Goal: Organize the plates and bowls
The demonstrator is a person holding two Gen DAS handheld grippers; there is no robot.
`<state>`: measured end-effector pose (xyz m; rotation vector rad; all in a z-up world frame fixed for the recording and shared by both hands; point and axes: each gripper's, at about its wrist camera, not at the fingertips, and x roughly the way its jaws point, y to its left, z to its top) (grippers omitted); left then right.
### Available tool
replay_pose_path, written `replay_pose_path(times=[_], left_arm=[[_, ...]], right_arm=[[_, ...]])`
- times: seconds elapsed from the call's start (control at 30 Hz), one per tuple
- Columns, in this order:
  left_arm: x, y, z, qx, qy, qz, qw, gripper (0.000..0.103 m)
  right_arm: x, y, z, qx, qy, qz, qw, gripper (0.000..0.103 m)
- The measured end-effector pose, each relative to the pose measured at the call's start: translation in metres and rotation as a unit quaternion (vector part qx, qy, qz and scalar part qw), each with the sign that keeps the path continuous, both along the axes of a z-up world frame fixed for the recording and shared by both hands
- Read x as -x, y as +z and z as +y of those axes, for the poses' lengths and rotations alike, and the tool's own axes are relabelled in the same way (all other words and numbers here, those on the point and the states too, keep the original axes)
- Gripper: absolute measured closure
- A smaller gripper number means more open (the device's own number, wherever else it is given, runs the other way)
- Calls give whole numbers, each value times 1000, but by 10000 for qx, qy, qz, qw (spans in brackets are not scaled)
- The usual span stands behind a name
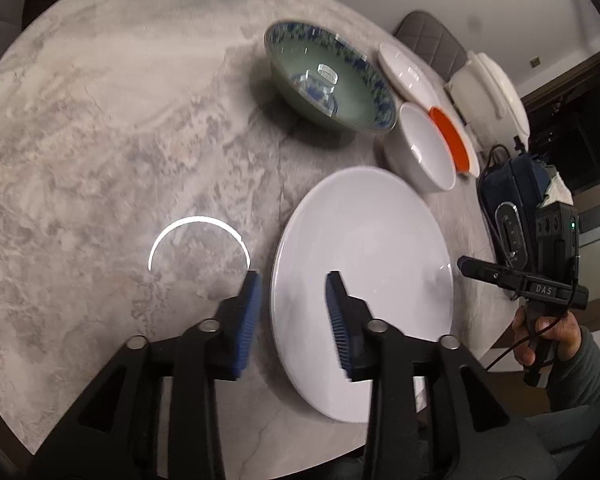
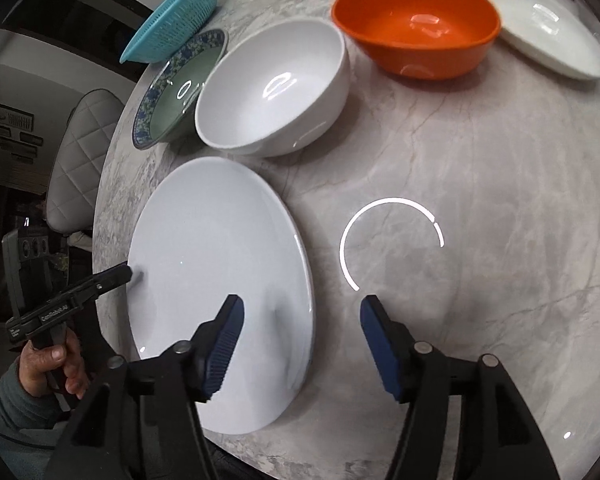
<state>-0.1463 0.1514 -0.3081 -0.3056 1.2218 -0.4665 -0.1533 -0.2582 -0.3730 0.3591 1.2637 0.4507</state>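
Left claw [image 1: 293,280] hangs spread over the near-left rim of the white plate [image 1: 364,264] on the table [image 1: 100,140]; beyond sit a green bowl [image 1: 328,76], white bowl [image 1: 424,148] and orange bowl [image 1: 450,140]. Right view: right claw [image 2: 302,308] gapes wide, straddling the plate's [image 2: 216,264] right edge, gripping nothing.

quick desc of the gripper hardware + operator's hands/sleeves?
Both the left gripper and right gripper are black plastic scissor linkages with silver pivot pins and ribbed blue pads. Side-on, the right one reads "DAS" in white and trails a thin black cable. Bare hand, grey-green knit sleeve.
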Motion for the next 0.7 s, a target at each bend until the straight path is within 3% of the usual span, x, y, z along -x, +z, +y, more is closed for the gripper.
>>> replay_pose_path(times=[0.07, 0.1, 0.17, 0.23, 0.4, 0.5, 0.6, 0.7], left_arm=[[8, 24, 10, 105, 215, -652, 9976, 11], [11, 33, 13, 165, 318, -918, 9951, 6], [15, 48, 16, 223, 494, -1168, 9917, 5], [12, 59, 17, 303, 691, -1308, 9885, 4], [-7, 92, 13, 300, 858, -1695, 9813, 4], [-22, 115, -3, 195, 574, -1711, 9834, 4], [-41, 119, -14, 80, 746, -1499, 9858, 5], [-72, 127, -30, -465, 822, -1440, 9851, 5]], right_arm=[[14, 16, -15, -213, -272, -378, 9987, 25], [23, 24, -27, -498, -522, -623, 9954, 16], [45, 34, -52, -1395, -1081, -1068, 9785, 2], [68, 40, -70, -2035, -1608, -1352, 9563, 0], [96, 47, -67, -3224, -2246, -956, 9146, 0], [88, 76, -52, -3095, -1790, -1167, 9266, 0], [76, 104, -43, -2747, -1443, -1547, 9380, 0], [39, 118, -50, -2184, -1290, -1487, 9558, 0]])
